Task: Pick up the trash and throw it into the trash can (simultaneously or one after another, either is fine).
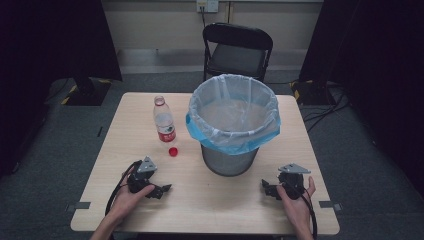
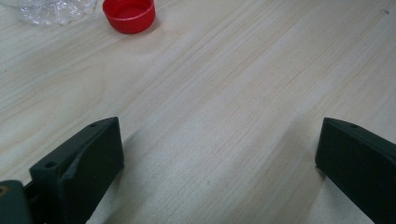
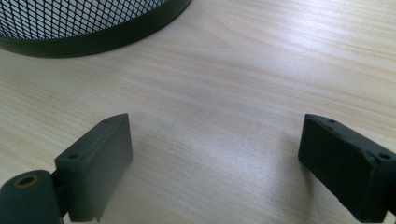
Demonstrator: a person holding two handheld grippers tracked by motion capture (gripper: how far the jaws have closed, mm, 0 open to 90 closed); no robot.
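- So the thing that matters here: the red bottle cap (image 1: 173,151) sits on the bench (image 1: 210,200) just ahead of the left gripper (image 1: 159,190), a bit to its inner side. In the left gripper view the cap (image 2: 129,14) is up at the top left, open side up, well beyond the fingers (image 2: 91,163).
- The water bottle (image 1: 164,120) stands upright right behind the cap, uncapped. Its long axis is vertical, so a sideways pinch around the body looks like the way to take it.
- The left hand is clearly the nearer one to both. The wire-mesh trash can (image 1: 233,122) with its blue-rimmed bag stands between them and the right gripper (image 1: 270,190).
- Left gripper: resting low on the bench, fingers pointing inward toward the middle, spread wide with only bare wood between them. Holding nothing.
- Right gripper: same deal mirrored, low by the near right edge, fingers (image 3: 100,161) wide apart and empty, with the can's base (image 3: 88,28) just ahead in its own view.
- My guess is the left goes forward for the cap or bottle first, and the can is where stuff ends up.
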